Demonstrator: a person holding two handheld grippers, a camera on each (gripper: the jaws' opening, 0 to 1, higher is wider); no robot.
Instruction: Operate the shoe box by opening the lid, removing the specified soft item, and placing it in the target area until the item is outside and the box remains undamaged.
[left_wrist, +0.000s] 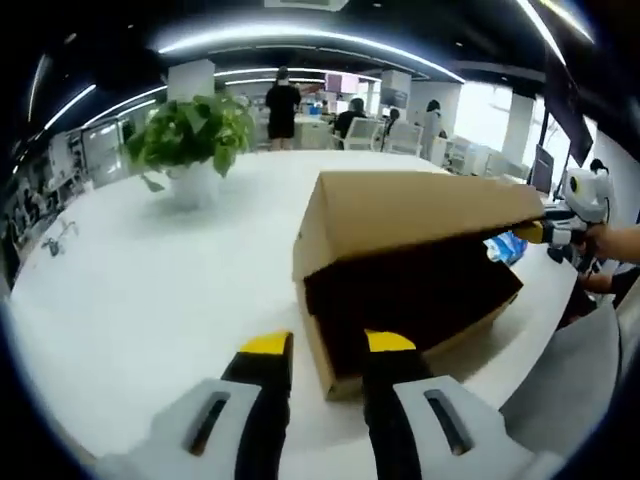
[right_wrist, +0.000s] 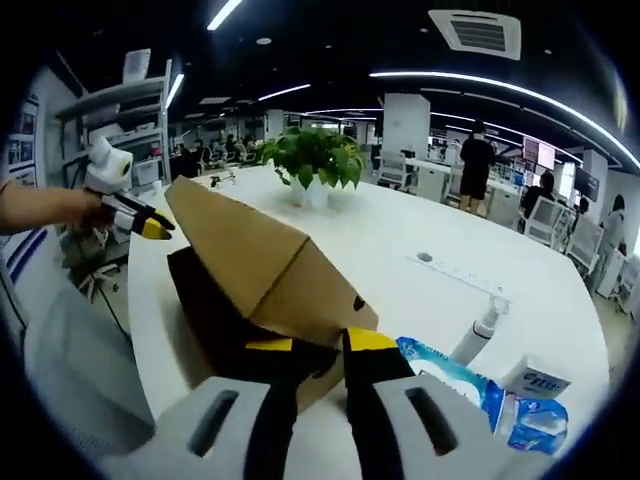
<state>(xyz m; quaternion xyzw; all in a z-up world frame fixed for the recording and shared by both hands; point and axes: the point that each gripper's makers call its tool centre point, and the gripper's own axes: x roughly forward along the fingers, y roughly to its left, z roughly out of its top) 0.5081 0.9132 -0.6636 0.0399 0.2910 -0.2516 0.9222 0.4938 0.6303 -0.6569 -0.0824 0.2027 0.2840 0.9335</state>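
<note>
Between our two grippers stands the shoe box (left_wrist: 400, 290) on the white table (left_wrist: 150, 280), its lid (left_wrist: 410, 205) already lifted, so we judge that the opening step is in hand and nearly done. Our left gripper (left_wrist: 328, 345) has its yellow tips at the near corner of the box, one on each side of the wall — whether they pinch the cardboard we cannot tell. Our right gripper (right_wrist: 315, 345) sits at the opposite end (right_wrist: 250, 300), its tips close together at the edge of the cardboard; a grasp there is also not certain.

The box is plain brown cardboard, and the inside is dark, so we do not see the soft item. Just right of the right gripper's tips lie blue packets (right_wrist: 470, 385).

Next we think one gripper must keep the lid up while the other reaches inside — gently, so the cardboard does not tear.
</note>
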